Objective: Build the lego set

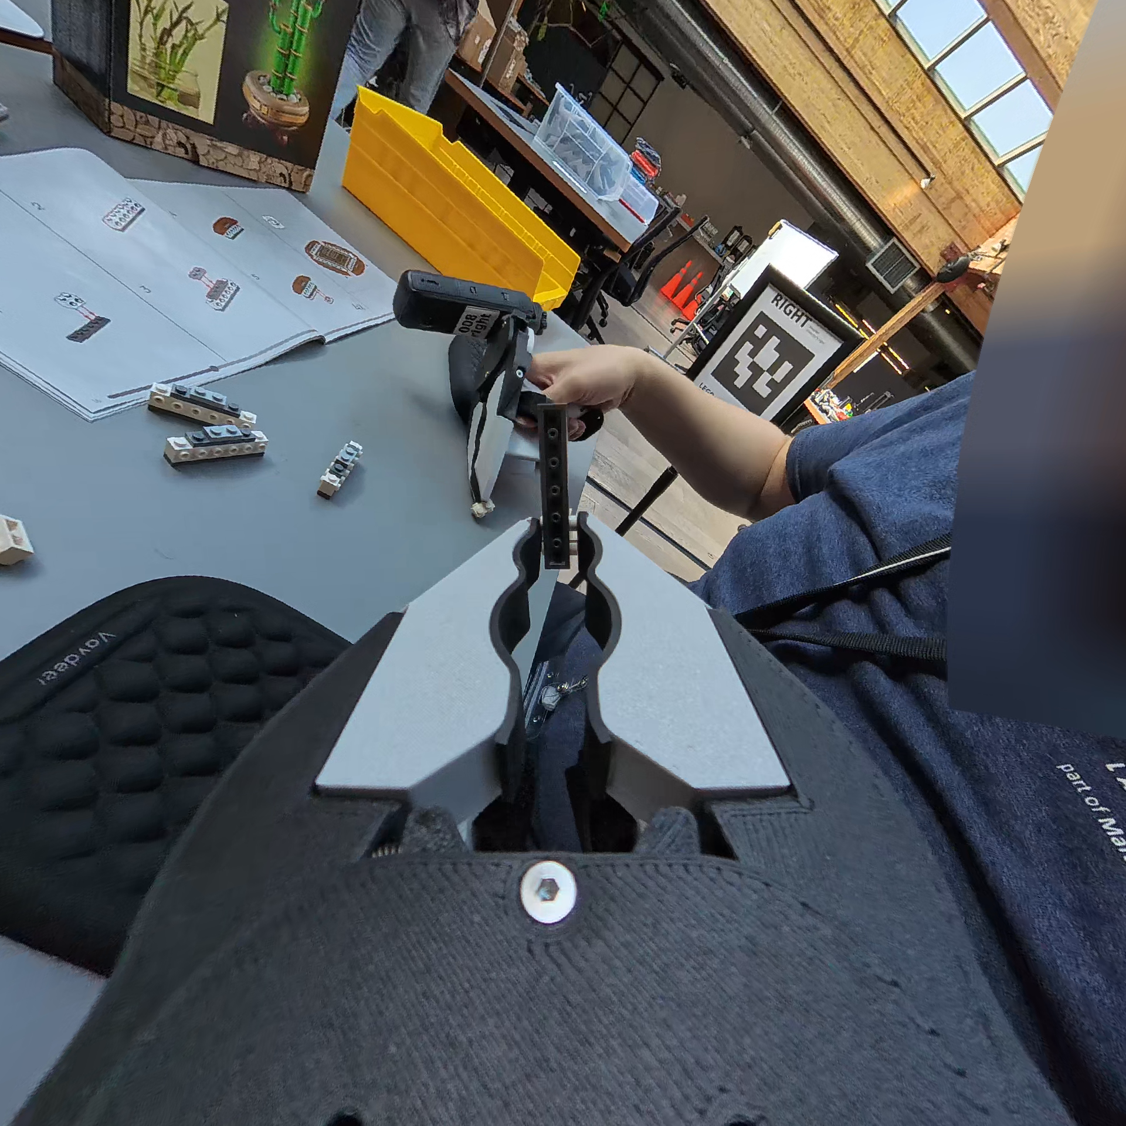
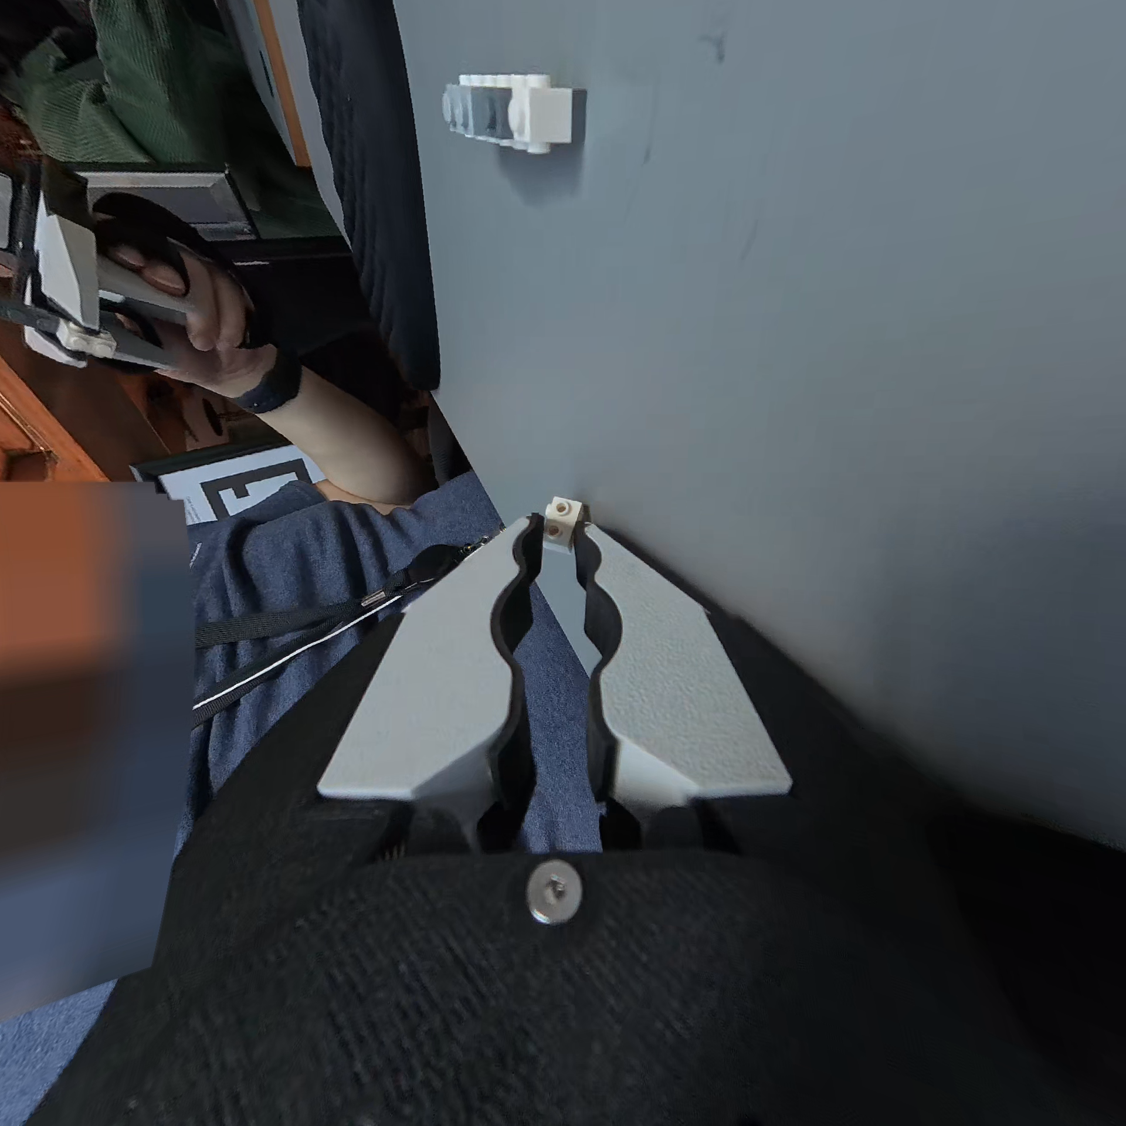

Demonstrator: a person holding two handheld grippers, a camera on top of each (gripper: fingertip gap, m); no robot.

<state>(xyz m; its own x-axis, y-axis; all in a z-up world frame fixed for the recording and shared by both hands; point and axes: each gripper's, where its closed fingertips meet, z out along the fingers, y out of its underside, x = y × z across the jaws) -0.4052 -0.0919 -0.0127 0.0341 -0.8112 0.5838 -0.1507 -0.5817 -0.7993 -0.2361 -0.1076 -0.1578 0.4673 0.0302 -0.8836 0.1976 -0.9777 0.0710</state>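
Observation:
My left gripper [image 1: 557, 536] is shut on a long black plate [image 1: 554, 481], seen from its underside, which sticks up out of the fingertips above the table's near edge. My right gripper [image 2: 559, 529] is shut on a small white brick [image 2: 560, 523] at the edge of the grey table [image 2: 853, 304]. It also shows in the left wrist view [image 1: 481, 512], held by a hand. Three small white, grey and black assemblies [image 1: 201, 405] [image 1: 214, 448] [image 1: 340, 468] lie on the table. One of them shows in the right wrist view [image 2: 515, 113].
An open instruction booklet [image 1: 152, 274] lies at the back left with the set's box [image 1: 201, 79] behind it and a yellow bin [image 1: 451, 201] to its right. A black padded cushion [image 1: 122, 719] lies at the near left. A white piece [image 1: 12, 539] sits at the left edge. My hands' fingertips stand some 25 centimeters from each other. From the left gripper's tips to the white piece [image 1: 12, 539] is close to 20 centimeters.

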